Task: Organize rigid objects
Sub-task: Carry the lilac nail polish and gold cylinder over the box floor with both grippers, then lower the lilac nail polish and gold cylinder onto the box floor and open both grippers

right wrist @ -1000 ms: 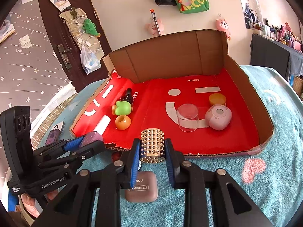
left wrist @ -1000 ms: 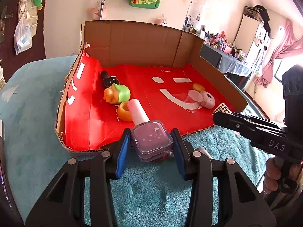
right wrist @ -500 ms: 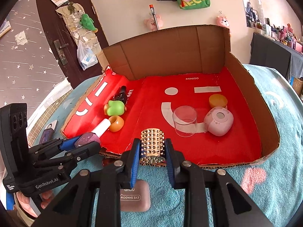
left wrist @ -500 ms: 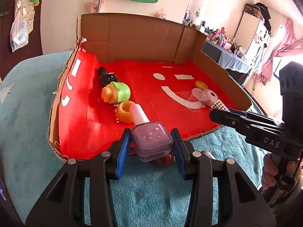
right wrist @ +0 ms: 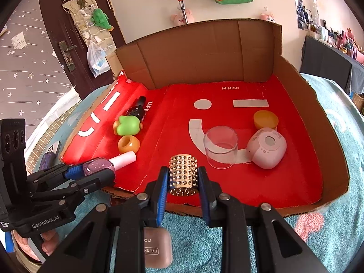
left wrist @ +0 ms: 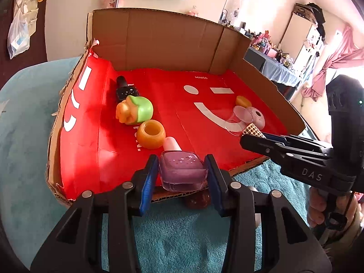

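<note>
Purple bottle (left wrist: 182, 170) between left tongs (left wrist: 182, 179)

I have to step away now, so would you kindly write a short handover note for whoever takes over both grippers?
Left gripper: shut on the purple nail polish bottle, held over the tray's near edge.
Right gripper: shut on the studded gold cylinder, also over the near edge.
Already in the red cardboard tray: black bottle, green toy, orange ring, clear cup, pink round device, orange puck.
Left: set both held items down; the pink eyeshadow case lies outside on the teal blanket.
</note>
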Motion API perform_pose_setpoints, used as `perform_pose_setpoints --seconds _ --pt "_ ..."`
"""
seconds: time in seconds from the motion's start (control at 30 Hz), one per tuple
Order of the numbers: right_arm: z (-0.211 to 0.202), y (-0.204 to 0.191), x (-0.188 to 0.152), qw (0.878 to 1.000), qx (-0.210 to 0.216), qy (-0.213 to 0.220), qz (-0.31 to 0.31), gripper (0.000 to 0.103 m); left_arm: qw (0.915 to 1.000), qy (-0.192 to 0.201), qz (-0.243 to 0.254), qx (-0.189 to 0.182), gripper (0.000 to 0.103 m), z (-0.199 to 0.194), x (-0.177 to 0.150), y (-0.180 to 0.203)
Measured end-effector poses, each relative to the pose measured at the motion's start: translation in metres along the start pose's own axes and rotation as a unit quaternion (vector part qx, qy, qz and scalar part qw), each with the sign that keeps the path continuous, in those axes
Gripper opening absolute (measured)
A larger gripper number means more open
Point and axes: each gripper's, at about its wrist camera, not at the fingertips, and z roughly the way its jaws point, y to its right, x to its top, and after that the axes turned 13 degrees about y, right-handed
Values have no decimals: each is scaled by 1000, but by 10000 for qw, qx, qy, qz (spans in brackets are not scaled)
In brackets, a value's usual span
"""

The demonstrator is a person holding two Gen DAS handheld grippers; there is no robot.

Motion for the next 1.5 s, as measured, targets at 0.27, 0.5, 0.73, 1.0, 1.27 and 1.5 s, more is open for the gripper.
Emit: perform_pose_setpoints --seconds 0.27,0.5,0.73,1.0,1.27,1.5 --pt "10 2 -2 9999 -19 -102 5 27 9999 -135 9 103 35 14 1 -5" --pt "14 5 -1 9999 -60 -122 0 27 9997 -160 -1 170 34 22 3 -8" --pt "18 4 -1 9998 -128 -143 -50 27 9993 -95 101 340 34 29 3 -8" --pt "25 6 -2 9995 -278 -139 -103 27 9974 43 251 671 34 34 5 -8" --pt "29 9 -1 9985 -513 -47 -198 27 9960 94 239 859 34 39 9 -12" --pt "31 13 0 9966 -781 5 -258 27 9958 86 208 893 34 42 10 -14"
